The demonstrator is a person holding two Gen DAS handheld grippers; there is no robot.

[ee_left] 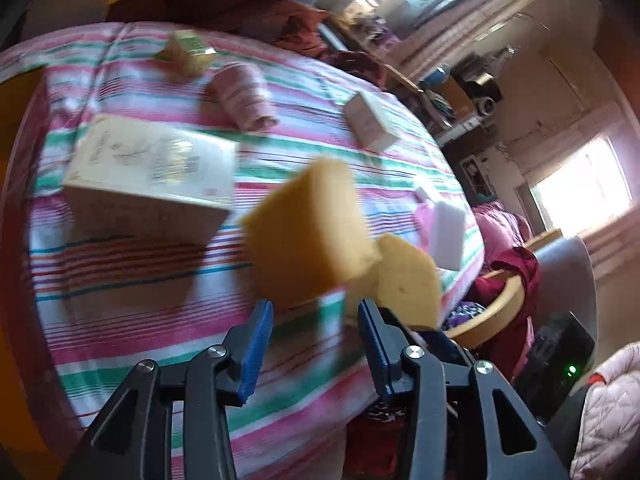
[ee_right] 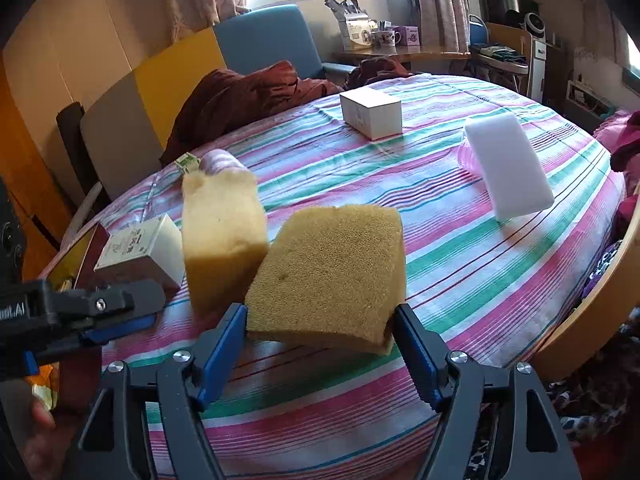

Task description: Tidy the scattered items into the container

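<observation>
A coarse yellow sponge [ee_right: 332, 272] hangs tilted just above the striped cloth [ee_right: 460, 264], with my right gripper [ee_right: 320, 314] shut on its near corners. A second, paler sponge [ee_right: 222, 236] stands on end in the air beside it, seen in the left wrist view as a blurred sponge [ee_left: 308, 232] beyond my left gripper [ee_left: 316, 308]. That gripper is open and nothing sits between its pads. Its fingers [ee_right: 120, 304] enter the right wrist view from the left. The held sponge [ee_left: 404, 280] shows to the right there.
Scattered on the cloth are a large cream box [ee_left: 148, 176], a white box [ee_right: 372, 114], a white foam block [ee_right: 508, 168], a pink roll [ee_left: 244, 96] and a small yellow-green box [ee_left: 186, 50]. A red-brown blanket [ee_right: 240, 96] lies at the back. A wooden rim [ee_right: 580, 312] curves along the right.
</observation>
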